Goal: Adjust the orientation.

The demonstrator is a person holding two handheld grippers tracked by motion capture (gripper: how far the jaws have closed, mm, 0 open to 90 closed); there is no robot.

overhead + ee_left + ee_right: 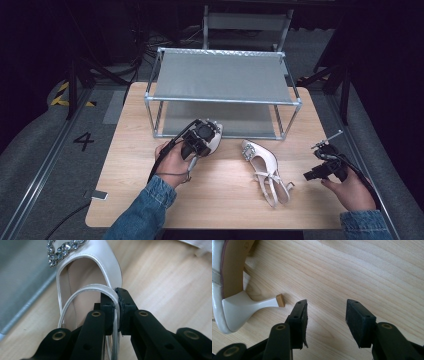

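The left gripper (202, 137) has its fingers (125, 305) pinched tight on the thin slingback strap (85, 290) of a pearly white shoe (214, 137), which it holds just in front of the lower tier of the shoe rack (222, 100) at the back of the bench (150, 200). The step in hand looks like carrying this shoe onto the rack; the next move calls for clearing the front rail and sliding the toe in level, since a grip on one soft strap lets the shoe swing.

The second shoe (265, 170) lies on its side on the bench, between the two hands. The right gripper (320, 167) hovers near it with its fingers (298, 320) apart and nothing between them, the slim heel (262, 302) just to one side.

Both shoes are glossy leather with a rhinestone buckle (63, 248) at the pointed toe. The rack is shiny metal tube with taut grey fabric shelves; the bench is pale, fine-grained wood.
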